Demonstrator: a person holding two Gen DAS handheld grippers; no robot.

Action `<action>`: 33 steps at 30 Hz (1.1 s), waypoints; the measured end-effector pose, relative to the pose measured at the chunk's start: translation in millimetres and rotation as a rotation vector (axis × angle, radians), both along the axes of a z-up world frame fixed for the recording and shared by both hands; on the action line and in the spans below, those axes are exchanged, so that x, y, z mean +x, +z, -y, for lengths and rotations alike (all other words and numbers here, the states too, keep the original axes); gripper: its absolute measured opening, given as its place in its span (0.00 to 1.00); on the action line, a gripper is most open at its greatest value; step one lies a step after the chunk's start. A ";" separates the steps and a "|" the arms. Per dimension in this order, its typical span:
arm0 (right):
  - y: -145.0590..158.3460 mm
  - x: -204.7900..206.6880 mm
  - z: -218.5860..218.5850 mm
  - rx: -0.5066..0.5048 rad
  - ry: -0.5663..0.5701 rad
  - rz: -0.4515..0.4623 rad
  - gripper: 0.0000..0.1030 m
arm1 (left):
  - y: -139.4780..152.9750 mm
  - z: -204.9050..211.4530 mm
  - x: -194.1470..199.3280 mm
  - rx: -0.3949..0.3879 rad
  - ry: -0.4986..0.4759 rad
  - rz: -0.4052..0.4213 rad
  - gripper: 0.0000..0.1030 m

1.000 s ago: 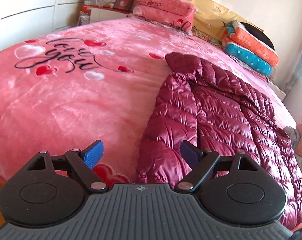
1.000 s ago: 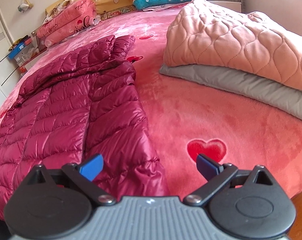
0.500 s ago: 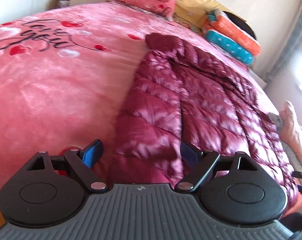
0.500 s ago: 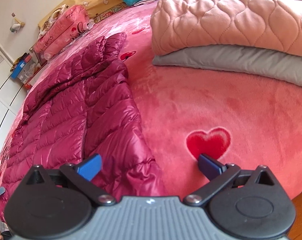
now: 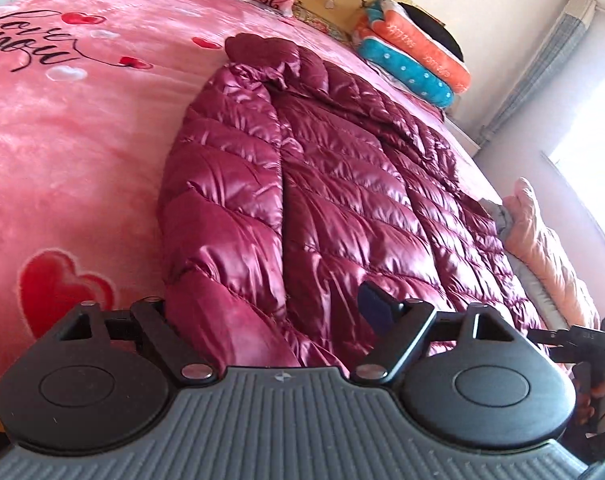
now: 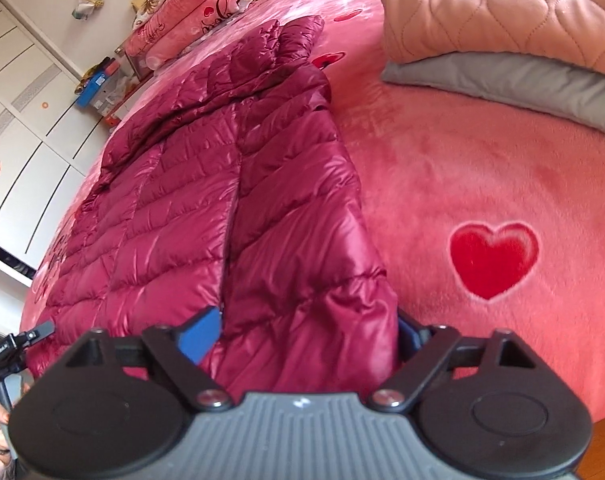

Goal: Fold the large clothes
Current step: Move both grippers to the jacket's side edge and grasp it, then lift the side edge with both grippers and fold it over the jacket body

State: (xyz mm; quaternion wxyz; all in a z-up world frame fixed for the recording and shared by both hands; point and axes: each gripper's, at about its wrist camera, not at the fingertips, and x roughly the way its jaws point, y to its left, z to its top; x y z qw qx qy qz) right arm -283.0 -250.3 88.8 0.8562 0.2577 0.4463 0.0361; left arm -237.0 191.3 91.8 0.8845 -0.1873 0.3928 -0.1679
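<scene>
A shiny maroon puffer jacket [image 5: 322, 200] lies flat on the pink heart-print blanket [image 5: 62, 160], collar away from me and hem toward me. My left gripper [image 5: 268, 312] straddles the hem's left corner. Its jaws are closing, the fabric hides its left finger, and the right finger [image 5: 376, 308] rests on top of the coat. In the right wrist view the jacket [image 6: 222, 200] runs up and to the left. My right gripper [image 6: 306, 336] is closing around the hem's right corner, which fills the gap between the blue pads [image 6: 200, 334].
A folded peach quilt [image 6: 502, 20] over a grey layer lies on the blanket [image 6: 482, 152] right of the jacket. Stacked pillows [image 5: 414, 60] and pink bedding [image 6: 182, 28] line the headboard. White wardrobe doors [image 6: 22, 140] stand on the left. The bed's near edge is just below both grippers.
Both grippers tipped down and came closer to the jacket's hem. Each hem corner now sits between a pair of jaws, and the right jaws have visibly narrowed.
</scene>
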 end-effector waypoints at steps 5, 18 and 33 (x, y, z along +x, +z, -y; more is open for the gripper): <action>-1.6 -1.8 3.3 0.073 0.027 -0.004 0.68 | -0.7 5.3 -1.5 0.005 -0.036 0.000 0.72; -7.9 7.8 2.6 0.195 0.066 -0.035 0.65 | -5.4 9.5 -5.5 -0.001 -0.065 0.030 0.75; 7.0 -4.7 -28.2 0.179 0.021 0.035 0.07 | 19.5 8.6 -17.0 -0.077 -0.045 0.061 0.11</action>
